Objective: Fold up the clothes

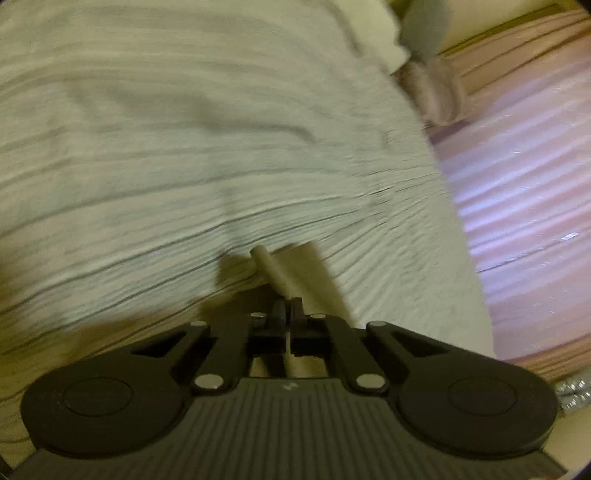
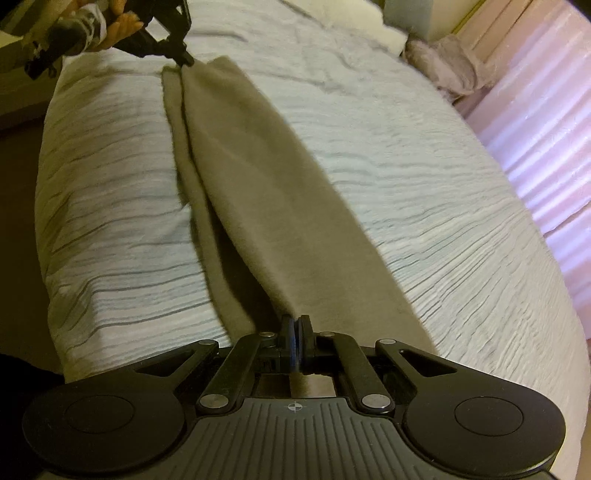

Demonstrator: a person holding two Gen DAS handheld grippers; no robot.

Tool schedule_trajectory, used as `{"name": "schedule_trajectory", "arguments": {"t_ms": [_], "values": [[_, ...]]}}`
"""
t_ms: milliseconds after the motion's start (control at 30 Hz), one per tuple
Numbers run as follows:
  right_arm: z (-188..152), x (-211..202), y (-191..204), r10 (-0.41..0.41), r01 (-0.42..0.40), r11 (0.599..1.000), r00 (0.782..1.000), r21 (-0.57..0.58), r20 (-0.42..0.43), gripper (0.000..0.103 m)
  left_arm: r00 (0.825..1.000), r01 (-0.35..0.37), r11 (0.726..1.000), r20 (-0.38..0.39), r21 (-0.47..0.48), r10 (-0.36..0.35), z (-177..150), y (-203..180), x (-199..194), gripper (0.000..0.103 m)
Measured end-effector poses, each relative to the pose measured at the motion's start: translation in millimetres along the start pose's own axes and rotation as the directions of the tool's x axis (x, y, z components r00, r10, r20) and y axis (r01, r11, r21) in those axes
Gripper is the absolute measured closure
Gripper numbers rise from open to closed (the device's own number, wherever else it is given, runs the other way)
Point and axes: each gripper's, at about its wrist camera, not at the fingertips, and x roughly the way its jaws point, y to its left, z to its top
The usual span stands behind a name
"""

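A long taupe cloth (image 2: 266, 192) hangs stretched in a loose double fold above the white ribbed bedcover (image 2: 424, 177). In the right wrist view my right gripper (image 2: 295, 325) is shut on its near end. The left gripper (image 2: 184, 59), held by a hand (image 2: 118, 26) at the top left, pinches the far end. The left wrist view is blurred. There my left gripper (image 1: 286, 310) is shut on a narrow bunched edge of the cloth (image 1: 271, 271), which sticks out past the fingertips over the bedcover (image 1: 184, 147).
A fluffy pinkish-grey cushion (image 2: 443, 62) lies at the far right of the bed, with a white fluffy cushion (image 2: 369, 26) beside it. Pink striped material (image 2: 535, 129) runs along the right side. Dark floor (image 2: 18, 221) lies past the bed's left edge.
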Motion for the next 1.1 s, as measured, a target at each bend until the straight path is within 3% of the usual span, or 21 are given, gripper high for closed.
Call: {"name": "schedule_trajectory", "arguments": {"t_ms": [133,300,567,733,900,967,1033,1067,1100], "values": [[-3.8,-14.4,-5.5,-0.004,0.004,1.0,1.0,-0.001,0.01,0.103,0.999,0.04,0.998,0.019,0.049,-0.041,-1.3,-0.6,-19.7,0.103],[-13.4,-11.6,5.2,0.025,-0.026,0.999,0.999,-0.024,-0.022,0.103,1.0,-0.023,0.995,-0.015,0.098,0.024,-13.9,13.5,-13.4,0.103],[-17.5,1.0,15.7,0.061,-0.063,0.998,0.996,-0.027,-0.062,0.102,0.998,-0.06,0.985,-0.018,0.16,0.064,-12.2,18.1,-9.0,0.103],[-15.4,13.1,18.6,0.071,-0.068,0.997,0.989,0.027,-0.131,0.102,0.985,-0.155,0.96,-0.032,0.231,0.167,-15.5,8.9,-3.6,0.101],[-25.3,-15.6,7.3,0.055,-0.028,0.982,0.989,0.186,-0.138,0.101,0.972,-0.213,0.92,-0.023,0.329,0.233,-25.4,-17.4,-29.6,0.1],[-41.6,-28.6,-6.1,0.069,-0.009,0.943,0.983,0.334,-0.168,0.101,0.973,-0.164,0.907,-0.087,0.387,0.213,-43.7,-35.0,-36.7,0.1],[-63.7,-42.5,-25.0,0.102,0.013,0.849,0.977,0.528,-0.188,0.101,0.966,-0.099,0.891,-0.171,0.444,0.193,-66.8,-54.3,-40.1,0.099],[-79.0,-49.0,-37.6,0.129,0.021,0.761,0.974,0.648,-0.184,0.101,0.958,-0.059,0.88,-0.222,0.471,0.183,-80.8,-64.8,-39.6,0.098],[-96.5,-56.0,-50.8,0.156,0.029,0.64,0.973,0.768,-0.167,0.1,0.949,-0.021,0.88,-0.268,0.474,0.167,-95.8,-72.6,-36.5,0.097]]}}
